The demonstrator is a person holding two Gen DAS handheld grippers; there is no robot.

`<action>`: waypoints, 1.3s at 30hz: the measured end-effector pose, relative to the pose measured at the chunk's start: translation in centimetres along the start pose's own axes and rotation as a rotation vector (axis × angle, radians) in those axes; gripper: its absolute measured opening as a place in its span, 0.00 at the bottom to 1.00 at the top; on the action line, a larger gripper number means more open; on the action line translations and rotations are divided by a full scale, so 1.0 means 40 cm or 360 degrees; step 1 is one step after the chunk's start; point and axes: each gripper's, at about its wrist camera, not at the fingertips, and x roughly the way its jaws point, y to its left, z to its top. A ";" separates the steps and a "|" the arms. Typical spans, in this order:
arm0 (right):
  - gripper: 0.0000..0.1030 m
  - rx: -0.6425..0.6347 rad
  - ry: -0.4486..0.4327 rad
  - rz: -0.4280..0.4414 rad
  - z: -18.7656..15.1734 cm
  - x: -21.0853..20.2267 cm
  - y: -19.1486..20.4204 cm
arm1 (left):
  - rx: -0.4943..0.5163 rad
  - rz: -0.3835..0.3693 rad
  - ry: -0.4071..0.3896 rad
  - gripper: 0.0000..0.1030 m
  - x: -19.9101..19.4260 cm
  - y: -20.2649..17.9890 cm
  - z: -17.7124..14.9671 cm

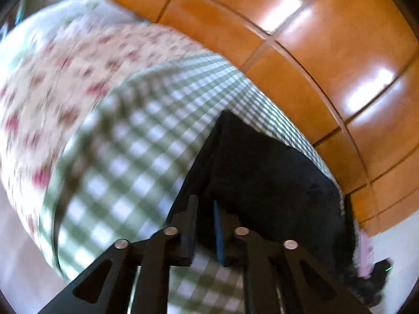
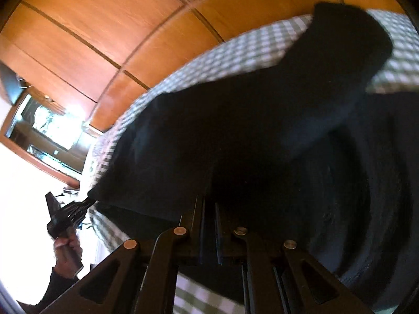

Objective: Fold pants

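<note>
Progress: the pants (image 2: 262, 136), dark and near black, lie on a bed covered by a green-and-white checked sheet (image 1: 136, 141). In the right wrist view one narrower part, judged to be a leg, runs up and away across the sheet toward the wooden wardrobe (image 2: 91, 39), while a broad mass of the cloth bunches below it. The cloth is doubled over itself in places, but no neat, flat fold can be confirmed. I judge the task to be in its early or middle part, with squaring and final folding still to do. Blur limits the reading.

Left tool (image 1: 204, 225): points steeply down at the edge of the pants nearest the wardrobe. Its fingers stand slightly apart, with checked sheet visible through the gap, and nothing is pinched.

Right tool (image 2: 209, 222): also angled steeply down, over the bulk of the pants. Its fingers are pressed together. Whether a layer of cloth is caught between them cannot be told, as all is dark there.

A person's hand (image 2: 66, 253) with a dark sleeve holds the other tool at the pants' edge nearest the wardrobe.

A floral sheet (image 1: 52, 83) lies beyond the checked sheet, farther along the wardrobe front.
</note>
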 end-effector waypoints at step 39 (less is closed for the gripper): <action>0.04 -0.0151 -0.0015 -0.0129 -0.122 -0.068 0.046 | -0.0100 -0.0012 0.0130 0.08 0.035 0.014 -0.022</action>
